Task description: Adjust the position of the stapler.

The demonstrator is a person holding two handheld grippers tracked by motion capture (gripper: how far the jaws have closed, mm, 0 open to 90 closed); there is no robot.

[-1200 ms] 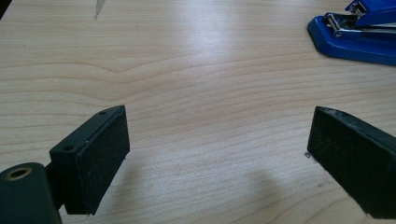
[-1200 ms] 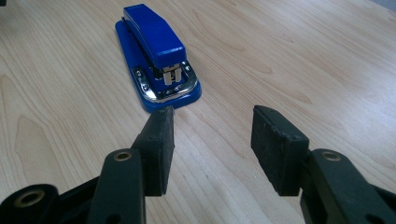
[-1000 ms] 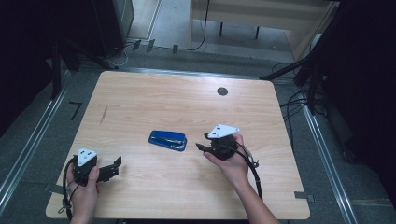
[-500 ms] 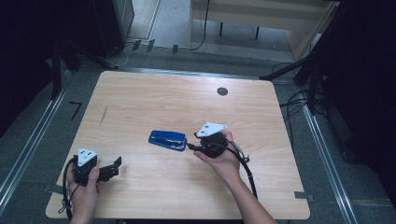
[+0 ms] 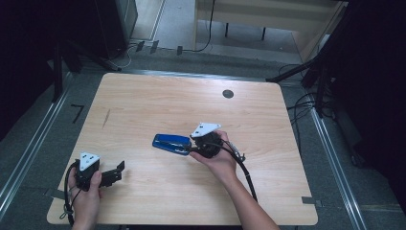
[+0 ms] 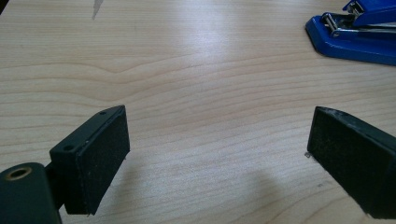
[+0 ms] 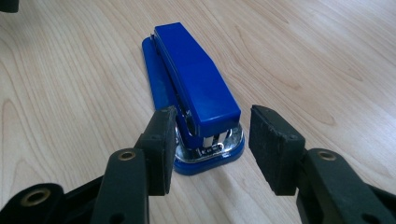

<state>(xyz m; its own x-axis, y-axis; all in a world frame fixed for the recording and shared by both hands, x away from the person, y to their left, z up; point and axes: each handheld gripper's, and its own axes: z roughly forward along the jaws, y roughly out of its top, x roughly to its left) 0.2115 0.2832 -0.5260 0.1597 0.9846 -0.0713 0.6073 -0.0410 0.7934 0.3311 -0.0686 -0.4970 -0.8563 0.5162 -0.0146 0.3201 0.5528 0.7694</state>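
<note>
The blue stapler lies flat near the middle of the wooden surface, so it is easy to reach. The right claw sits low at the stapler's near end, one pad on each side. The pads are spread and do not squeeze it yet, so I think it is lining up for a grab. The left claw waits at the near left, spread wide and holding nothing. Nothing blocks the way. A small dark hole is far off.

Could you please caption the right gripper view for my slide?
Right gripper open, its jaws flanking the near end of a blue stapler on the wooden table.
</note>
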